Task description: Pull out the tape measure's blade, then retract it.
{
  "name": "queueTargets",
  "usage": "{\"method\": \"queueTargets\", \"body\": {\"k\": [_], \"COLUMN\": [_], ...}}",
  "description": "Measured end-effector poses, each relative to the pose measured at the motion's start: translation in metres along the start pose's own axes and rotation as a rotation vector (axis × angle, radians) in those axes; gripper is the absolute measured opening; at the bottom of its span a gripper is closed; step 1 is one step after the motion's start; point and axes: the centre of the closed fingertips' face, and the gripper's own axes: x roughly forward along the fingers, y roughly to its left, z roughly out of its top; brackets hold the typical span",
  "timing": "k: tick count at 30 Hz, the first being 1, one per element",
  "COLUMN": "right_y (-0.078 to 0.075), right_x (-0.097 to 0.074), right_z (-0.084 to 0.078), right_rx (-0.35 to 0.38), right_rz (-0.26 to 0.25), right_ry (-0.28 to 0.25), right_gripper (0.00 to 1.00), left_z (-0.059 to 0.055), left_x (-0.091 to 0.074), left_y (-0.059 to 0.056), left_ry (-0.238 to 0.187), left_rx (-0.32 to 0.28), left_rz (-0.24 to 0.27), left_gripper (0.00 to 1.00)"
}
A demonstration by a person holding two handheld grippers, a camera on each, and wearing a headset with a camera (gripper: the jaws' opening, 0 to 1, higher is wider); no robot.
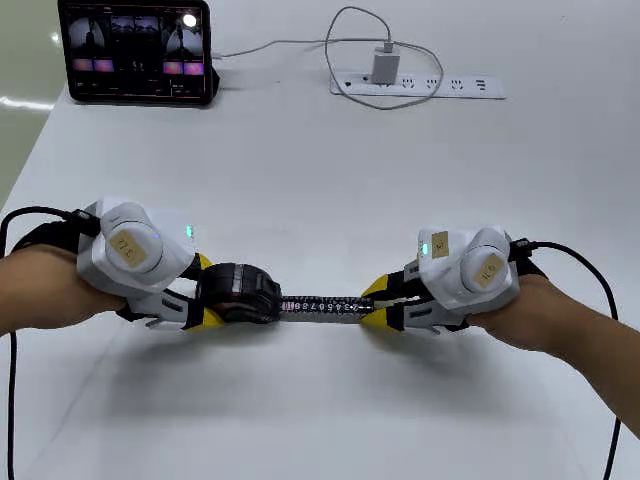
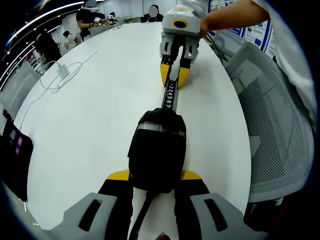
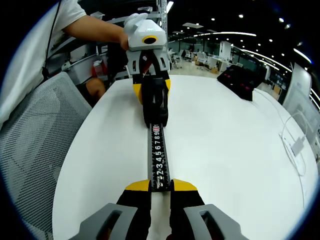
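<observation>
While the tape lies stretched across it, table (image 1: 320,150): white top, bare around the work in the lower middle of the head view. It looks smooth, so I judge a dropped case would skid.
Left gripper (image 1: 207,292): lower left of the head view, jaws clamped on both sides of the tape measure case. If that hold is light, the pull along the blade could twist the case or drag it out forward.
Right gripper (image 1: 375,303): lower right, yellow tips pressed together on the blade's free end. The strip is thin and slick, so a slip is the main risk, and I expect the spring would whip it back toward the case.
Tape measure case (image 1: 238,293): black, just left of centre, mouth facing the right gripper. Whether it touches the table is unclear. The jaws cover its sides, and whether a lock is set cannot be told.
Blade (image 1: 320,304): short dark run with pale numerals, straight between case and right gripper, low over the table. Pulling off-line could kink it, and letting go all at once for the retract could make it slam home.
End hook: buried between the right gripper's tips, so whether they pinch the hook or just the strip behind it is unclear.
</observation>
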Motion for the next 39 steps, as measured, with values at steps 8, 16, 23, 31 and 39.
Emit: {"method": "queueTargets", "body": {"k": [8,16,23,31,39], "right_y": [0.000,0.000,-0.002,-0.002,-0.002], "right_x": [-0.001,-0.010,-0.020,-0.029,-0.039], "right_z": [-0.001,-0.011,-0.021,-0.031,-0.041], "right_rx": [0.017,0.010,0.010,0.011,0.013], "right_rz": [-0.006,-0.006,-0.009,-0.016,-0.023], "right_ry": [-0.007,0.015,0.033,0.048,0.066], "right_gripper": [0.09,0.09,0.09,0.09,0.09], "left_z": [0.000,0.000,0.000,0.000,0.000], "left_x": [0.000,0.000,0.000,0.000,0.000], "left_y": [0.000,0.000,0.001,0.000,0.000], "left_ry": [-0.002,-0.004,-0.001,0.004,0.005], "left_rx": [0.002,0.003,0.001,0.005,0.004], "left_rz": [0.001,0.004,0.004,0.006,0.007], "left_gripper": [0.26,0.26,0.26,0.26,0.26]}}
